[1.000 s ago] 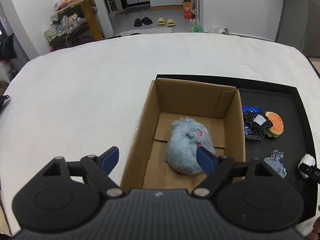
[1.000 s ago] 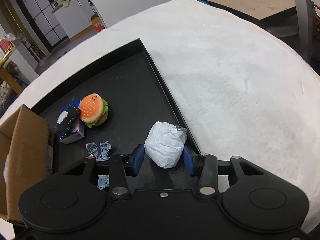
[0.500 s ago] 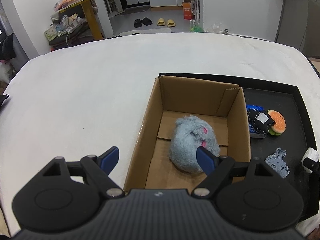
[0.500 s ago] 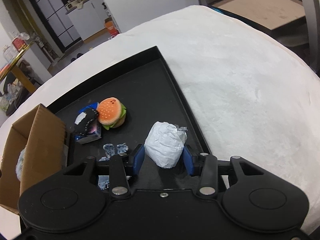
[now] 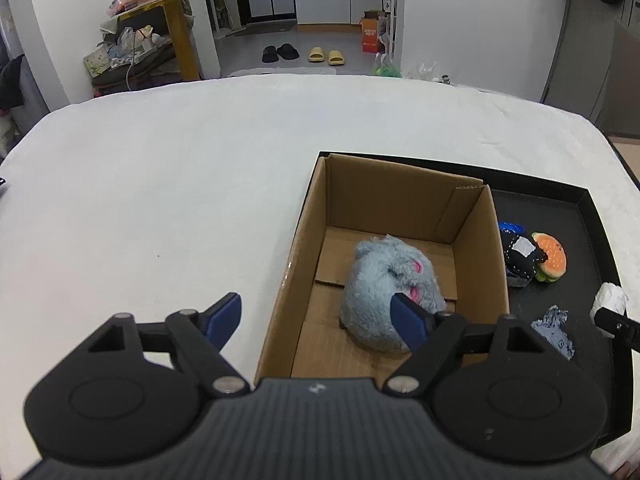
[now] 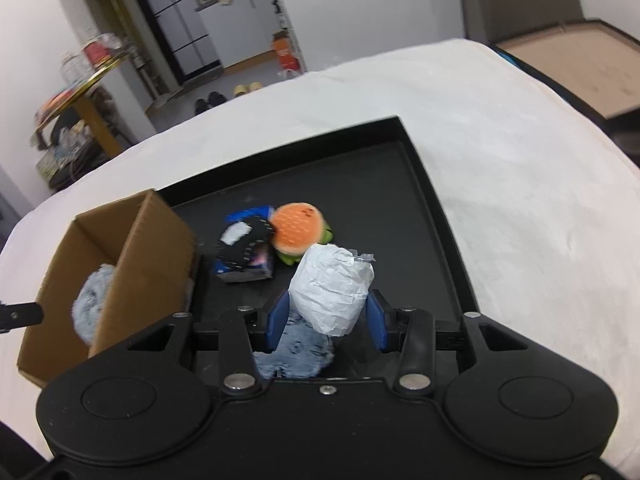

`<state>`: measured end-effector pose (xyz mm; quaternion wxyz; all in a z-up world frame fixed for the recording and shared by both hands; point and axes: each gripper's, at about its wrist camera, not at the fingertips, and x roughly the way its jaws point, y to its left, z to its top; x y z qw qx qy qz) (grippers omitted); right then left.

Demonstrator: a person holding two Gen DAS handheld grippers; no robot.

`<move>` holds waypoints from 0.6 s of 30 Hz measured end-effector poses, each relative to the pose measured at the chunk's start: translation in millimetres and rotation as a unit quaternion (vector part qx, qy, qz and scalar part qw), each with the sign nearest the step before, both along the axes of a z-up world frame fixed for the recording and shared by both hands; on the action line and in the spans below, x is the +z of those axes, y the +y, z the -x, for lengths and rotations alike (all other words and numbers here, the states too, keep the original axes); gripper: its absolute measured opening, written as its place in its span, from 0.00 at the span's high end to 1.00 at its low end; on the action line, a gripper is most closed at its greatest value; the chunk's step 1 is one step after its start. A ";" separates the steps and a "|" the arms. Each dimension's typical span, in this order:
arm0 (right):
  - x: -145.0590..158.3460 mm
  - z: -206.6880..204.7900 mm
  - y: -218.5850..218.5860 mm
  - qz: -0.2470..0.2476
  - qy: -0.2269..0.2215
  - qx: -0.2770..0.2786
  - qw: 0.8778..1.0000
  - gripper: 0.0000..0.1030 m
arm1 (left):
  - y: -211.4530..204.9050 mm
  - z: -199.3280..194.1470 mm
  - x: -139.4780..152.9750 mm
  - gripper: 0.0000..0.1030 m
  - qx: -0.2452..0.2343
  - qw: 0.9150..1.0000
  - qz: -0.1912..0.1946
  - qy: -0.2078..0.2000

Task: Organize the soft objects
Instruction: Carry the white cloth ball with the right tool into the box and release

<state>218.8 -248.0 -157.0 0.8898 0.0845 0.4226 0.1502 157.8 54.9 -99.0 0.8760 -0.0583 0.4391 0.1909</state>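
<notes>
1. Tray (image 6: 424, 184), black, rigid and low-rimmed, spreads ahead of the right gripper (image 6: 327, 316), likely corralling unsorted items.
2. Cardboard box (image 5: 400, 208), open-topped, sits just ahead of the left gripper (image 5: 316, 316), apparently the collecting bin.
3. Fluffy grey-blue plush (image 5: 390, 284) lies inside it, under that gripper's wide-open, empty jaws.
4. White crinkled paper-wrapped bundle (image 6: 332, 288) is pinched between the right gripper's closed fingers, above the tray.
5. Beyond it lie a burger plush (image 6: 298, 228), a dark stitched pouch (image 6: 244, 252) and, beneath, a fuzzy blue scrap (image 6: 296, 354).
</notes>
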 end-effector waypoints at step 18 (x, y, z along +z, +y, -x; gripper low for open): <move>45.2 0.4 74.5 0.037 -0.036 0.086 0.995 0.59 | 31.7 7.0 -11.1 0.43 0.017 0.996 0.072 -0.040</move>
